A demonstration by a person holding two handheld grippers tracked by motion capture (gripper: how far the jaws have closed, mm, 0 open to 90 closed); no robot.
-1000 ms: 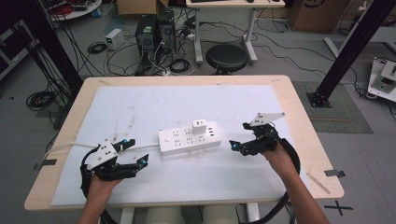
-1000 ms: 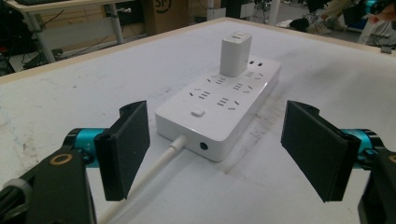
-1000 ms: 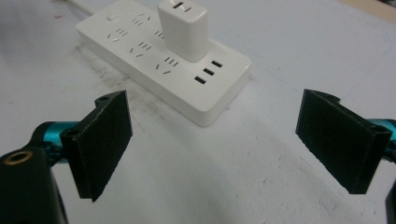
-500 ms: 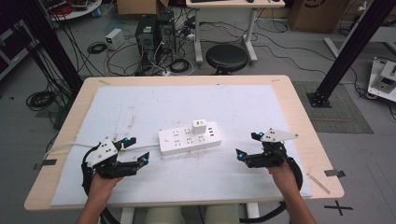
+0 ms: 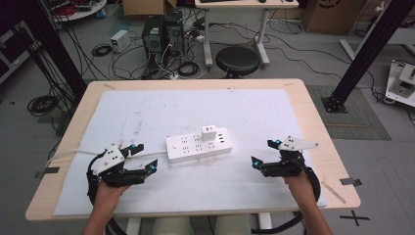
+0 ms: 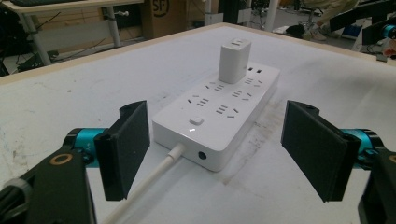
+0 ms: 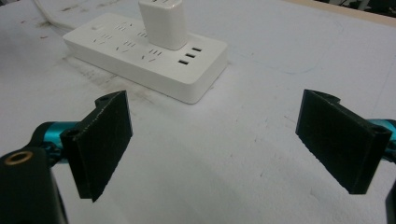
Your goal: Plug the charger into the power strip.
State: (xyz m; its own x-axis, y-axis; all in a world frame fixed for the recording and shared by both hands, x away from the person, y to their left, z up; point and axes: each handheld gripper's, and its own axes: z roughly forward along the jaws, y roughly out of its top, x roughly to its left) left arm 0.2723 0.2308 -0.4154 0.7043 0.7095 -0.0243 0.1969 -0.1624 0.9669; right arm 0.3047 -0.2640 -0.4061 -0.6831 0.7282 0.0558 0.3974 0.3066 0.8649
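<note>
White plastic marks the thing in hand: a power strip [image 5: 198, 145] with a charger block [image 5: 209, 132] plugged into it, lying on the pale mat [image 5: 147, 112] between the two grippers. In the high view the left gripper [image 5: 144, 158] sits just off the strip's cable end, jaws wide and empty, while the right gripper [image 5: 262, 154] rests a little apart from the other end, also spread wide with nothing held.

In the left gripper view the strip [image 6: 219, 112] lies straight ahead between the open jaws, its cable [image 6: 149, 182] running back toward the camera. This hand looks best suited to pinning the strip's body so it cannot lift.

In the right gripper view the charger block [image 7: 163, 21] stands ahead and to the left of the jaws. To pull it cleanly, the right gripper would probably need to rise, centre on the block's flat sides, close squarely, then draw straight up from the sockets.
</note>
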